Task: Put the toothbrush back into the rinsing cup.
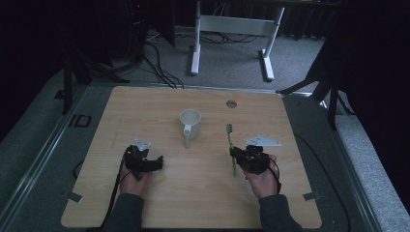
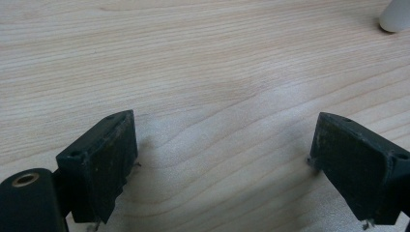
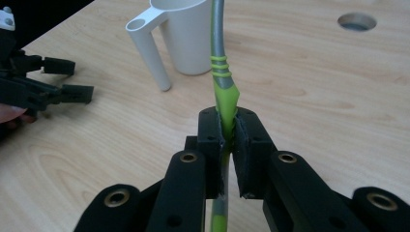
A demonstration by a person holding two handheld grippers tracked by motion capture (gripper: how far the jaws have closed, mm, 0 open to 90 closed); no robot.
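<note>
- In the high view, the right gripper [image 1: 236, 155], at the lower right of the frame, is clenching a green toothbrush [image 1: 231, 145] partway along its handle.
- The toothbrush is lying with its long axis running up and down the frame, head end pointing toward the far edge of the wooden table [image 1: 145, 106].
- A white cup [image 1: 190, 122] is standing up and to the left of the brush head, near but apart from it; its handle is pointing toward the bottom of the frame.
- In the right gripper view, the brush handle [image 3: 223, 92] is rising between the pressed jaws, and the cup [image 3: 186, 38] is sitting at upper left just beside it.
- The left gripper [image 1: 153, 164], at lower left, is resting released, jaws spread over bare wood.
- The right hand is holding the brush, so it appears to be the one placed to carry it to the cup.
</note>
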